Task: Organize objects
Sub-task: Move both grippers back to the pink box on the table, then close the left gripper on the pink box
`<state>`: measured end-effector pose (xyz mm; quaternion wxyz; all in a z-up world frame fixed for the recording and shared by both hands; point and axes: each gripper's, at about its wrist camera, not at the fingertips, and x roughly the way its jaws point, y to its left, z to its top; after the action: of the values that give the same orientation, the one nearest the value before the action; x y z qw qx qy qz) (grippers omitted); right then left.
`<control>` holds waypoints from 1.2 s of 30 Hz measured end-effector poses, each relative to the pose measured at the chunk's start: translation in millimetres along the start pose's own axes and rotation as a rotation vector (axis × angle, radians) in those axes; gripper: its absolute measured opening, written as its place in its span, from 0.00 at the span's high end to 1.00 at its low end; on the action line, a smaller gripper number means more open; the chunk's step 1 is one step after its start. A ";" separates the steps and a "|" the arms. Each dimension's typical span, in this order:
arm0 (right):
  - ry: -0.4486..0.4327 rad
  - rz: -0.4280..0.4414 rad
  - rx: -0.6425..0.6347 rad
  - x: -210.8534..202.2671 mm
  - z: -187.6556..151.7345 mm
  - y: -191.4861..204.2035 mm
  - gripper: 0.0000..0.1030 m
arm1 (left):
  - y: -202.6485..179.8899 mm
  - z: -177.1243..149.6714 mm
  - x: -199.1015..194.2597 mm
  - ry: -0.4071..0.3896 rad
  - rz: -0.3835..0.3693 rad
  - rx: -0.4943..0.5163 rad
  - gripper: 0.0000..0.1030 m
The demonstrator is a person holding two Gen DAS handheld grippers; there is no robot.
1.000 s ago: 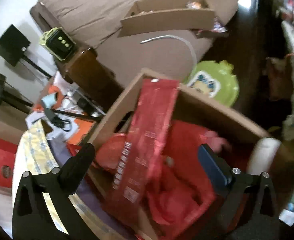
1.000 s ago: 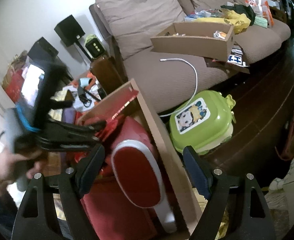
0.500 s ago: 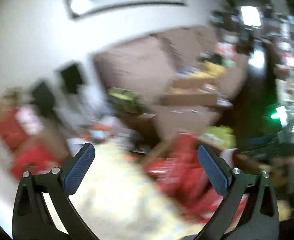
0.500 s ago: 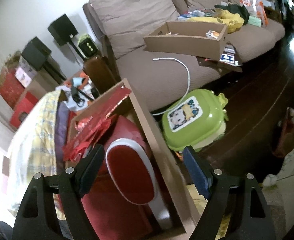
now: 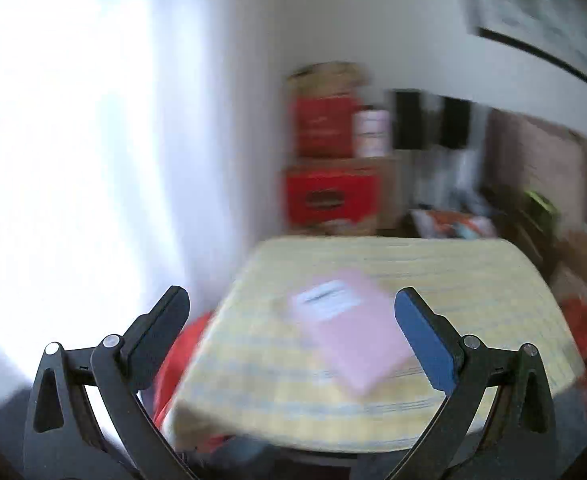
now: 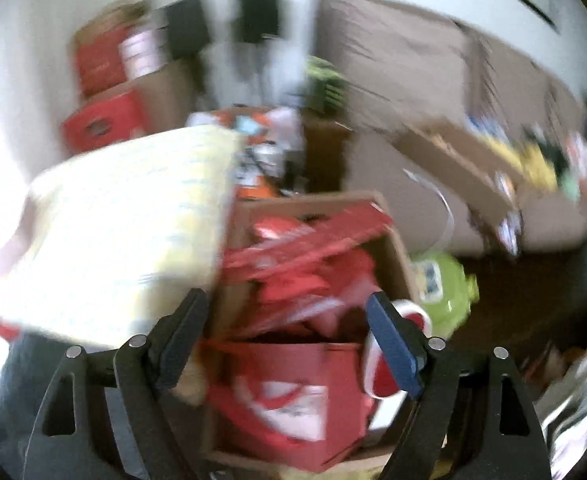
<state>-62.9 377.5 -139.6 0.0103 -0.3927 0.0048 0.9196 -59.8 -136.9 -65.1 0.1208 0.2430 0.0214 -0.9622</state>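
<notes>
Daylight: blown-out white glare left of the left gripper (image 5: 291, 336). Both views motion-blurred; only gripper frames sharp. Sofa (image 6: 433, 92) beyond the right gripper (image 6: 287, 340) smeared, perhaps unreadable. Fisheye bending, dark vignette at corners.

The left gripper (image 5: 291, 322) has its jaws spread wide with nothing between the pads, pointing somewhat downward. The right gripper (image 6: 287, 330) also stands wide apart and empty, angled more steeply downward, its jaws having just been opening.

Left gripper (image 5: 291, 322), right gripper (image 6: 287, 330): black triangular-cutout frames, silver screws, one black finger pad, one blue.
</notes>
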 end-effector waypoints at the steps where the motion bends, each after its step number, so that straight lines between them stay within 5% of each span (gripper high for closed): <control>1: -0.022 0.019 -0.047 -9.1 -0.3 18.1 0.15 | 26.2 -4.5 5.0 0.009 0.003 -0.083 0.00; 7: -0.078 0.114 -0.159 -34.1 -9.3 117.6 0.13 | 81.1 -19.5 42.8 0.114 -0.067 -0.280 0.00; 13: 0.016 0.269 -0.226 -12.5 6.5 202.0 0.13 | 63.4 -47.2 74.2 0.212 -0.149 -0.255 0.00; 18: 0.058 0.357 -0.218 18.1 38.0 242.4 0.13 | 52.7 -60.6 68.3 0.140 -0.235 -0.249 0.02; 24: 0.147 0.506 -0.107 81.7 72.4 276.6 0.14 | 40.9 -69.1 89.3 0.194 -0.292 -0.259 0.04; 27: 0.185 0.503 -0.092 117.2 85.0 301.0 0.22 | 31.3 -74.6 108.1 0.224 -0.299 -0.258 0.05; 29: 0.208 0.537 -0.074 136.1 90.9 313.7 0.37 | 23.6 -78.3 121.1 0.262 -0.310 -0.233 0.07; 36: 0.242 0.707 0.018 159.2 90.9 319.8 0.65 | 18.8 -94.3 137.5 0.318 -0.405 -0.267 0.32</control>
<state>-245.9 61.6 -191.5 -0.3051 -0.4725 0.1493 0.8133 -128.8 -176.2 -212.9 -0.0476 0.3637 0.2145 -0.9052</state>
